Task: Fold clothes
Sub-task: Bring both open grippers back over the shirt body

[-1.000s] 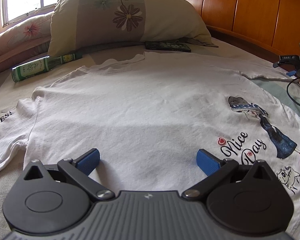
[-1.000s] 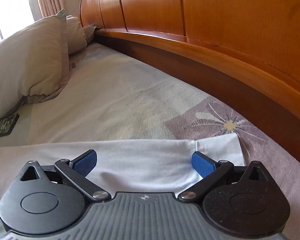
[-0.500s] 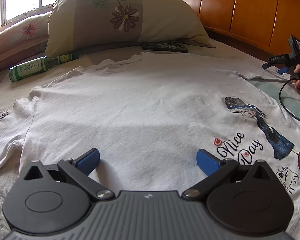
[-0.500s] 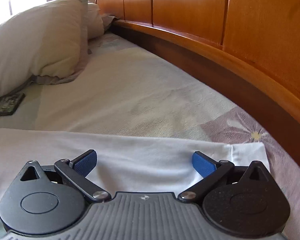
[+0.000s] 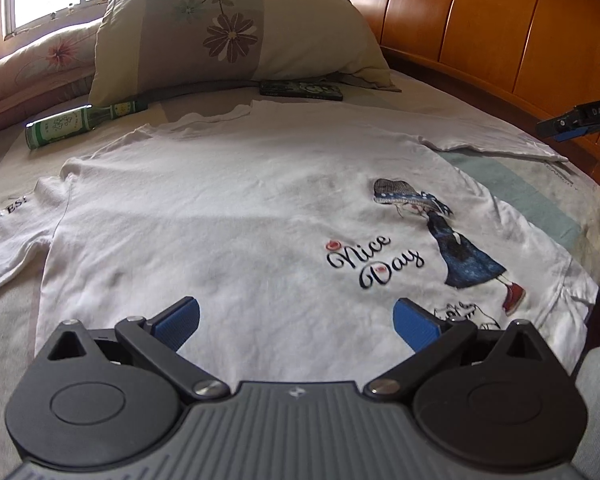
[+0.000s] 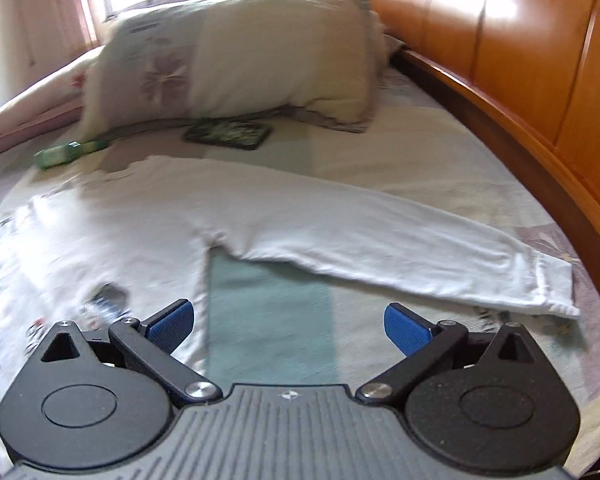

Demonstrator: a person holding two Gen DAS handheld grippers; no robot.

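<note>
A white long-sleeved T-shirt (image 5: 228, 216) with a "Nice Day" print (image 5: 374, 260) lies spread flat on the bed. My left gripper (image 5: 296, 320) hovers open over its lower hem, nothing between the blue pads. The right gripper (image 6: 286, 326) is open above the bedsheet, between the shirt's body (image 6: 112, 236) and its outstretched right sleeve (image 6: 380, 236), which runs toward the headboard side. The sleeve's cuff (image 6: 552, 284) lies to the right of that gripper. In the left wrist view the right gripper's tip (image 5: 576, 122) shows at the far right edge.
A floral pillow (image 5: 228, 36) leans at the far end, with a green bottle (image 5: 72, 124) and a dark flat packet (image 5: 300, 90) lying before it. A wooden headboard (image 6: 540, 60) runs along the right. A folded quilt (image 5: 32, 68) sits far left.
The right gripper has pulled back and swung left, away from the sleeve cuff, so its view now takes in the whole sleeve and pillow. The left gripper has barely shifted.
</note>
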